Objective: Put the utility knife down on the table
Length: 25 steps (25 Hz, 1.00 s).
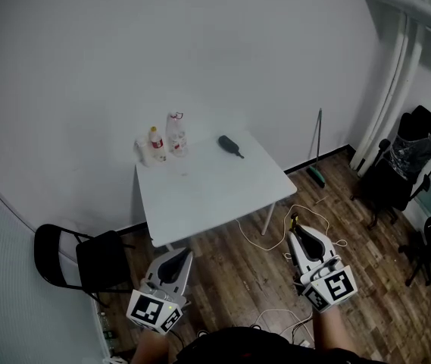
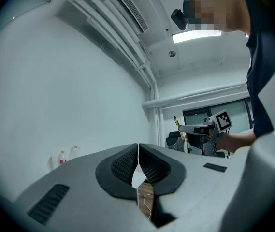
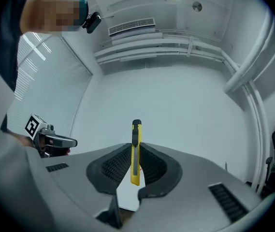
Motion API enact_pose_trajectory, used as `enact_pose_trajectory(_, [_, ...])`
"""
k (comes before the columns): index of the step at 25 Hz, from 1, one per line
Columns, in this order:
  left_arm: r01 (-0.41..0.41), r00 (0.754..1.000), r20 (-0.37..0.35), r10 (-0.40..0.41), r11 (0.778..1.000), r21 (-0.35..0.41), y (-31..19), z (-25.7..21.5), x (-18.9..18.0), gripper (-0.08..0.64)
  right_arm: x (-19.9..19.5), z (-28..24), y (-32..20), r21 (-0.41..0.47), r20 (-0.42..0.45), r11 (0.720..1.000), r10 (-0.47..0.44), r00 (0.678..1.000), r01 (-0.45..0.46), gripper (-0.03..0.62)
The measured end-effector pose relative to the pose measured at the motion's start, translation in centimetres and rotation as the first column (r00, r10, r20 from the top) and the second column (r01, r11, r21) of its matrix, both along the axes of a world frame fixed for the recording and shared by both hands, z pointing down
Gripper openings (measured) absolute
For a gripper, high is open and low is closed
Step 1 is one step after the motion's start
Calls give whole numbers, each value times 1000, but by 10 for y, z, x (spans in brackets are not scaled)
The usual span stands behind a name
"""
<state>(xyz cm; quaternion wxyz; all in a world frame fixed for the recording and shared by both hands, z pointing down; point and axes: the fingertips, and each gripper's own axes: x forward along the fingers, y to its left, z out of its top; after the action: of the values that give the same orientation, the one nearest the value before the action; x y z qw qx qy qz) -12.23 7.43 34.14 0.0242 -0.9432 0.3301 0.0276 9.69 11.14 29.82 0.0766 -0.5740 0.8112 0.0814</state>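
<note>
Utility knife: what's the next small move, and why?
Probably carry the right gripper forward toward the white table. Its jaws are clamped on the yellow utility knife, but in the head view it hangs over the wood floor, short of the table's near edge. I'd aim for the near part of the top, away from the bottles and the dark object at the far side.

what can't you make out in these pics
The utility knife: in the head view it is only a sliver past the right gripper; in the right gripper view the pads cover its middle.
The dark object on the table: head view, too small to identify.
Labels on the bottles: head view, too small to read.
The tabletop: in the left gripper view, blocked by the left gripper and its own body.
</note>
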Motion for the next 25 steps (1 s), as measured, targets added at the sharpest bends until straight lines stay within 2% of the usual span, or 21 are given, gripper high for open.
enact_pose_trajectory(7, [23, 1000, 13, -23, 1000, -10, 7, 5, 34, 26, 36, 8, 12, 8, 31, 1000, -20, 999, 19, 63])
enact_pose_trajectory(13, [73, 997, 33, -72, 997, -32, 19, 19, 75, 27, 91, 50, 22, -74, 14, 997, -16, 1000, 17, 62])
enact_pose_trajectory(18, [113, 992, 61, -110, 993, -43, 22, 30, 99, 26, 114, 71, 17, -86, 82, 994, -55, 995, 62, 62])
enact_pose_trajectory(21, [121, 990, 78, -118, 992, -44, 18, 33, 110, 26, 127, 81, 13, -107, 65, 993, -48, 997, 55, 62])
enact_pose_trajectory(25, [133, 989, 64, -131, 991, -33, 4, 24, 125, 28, 151, 78, 12, -98, 55, 994, -35, 998, 40, 63])
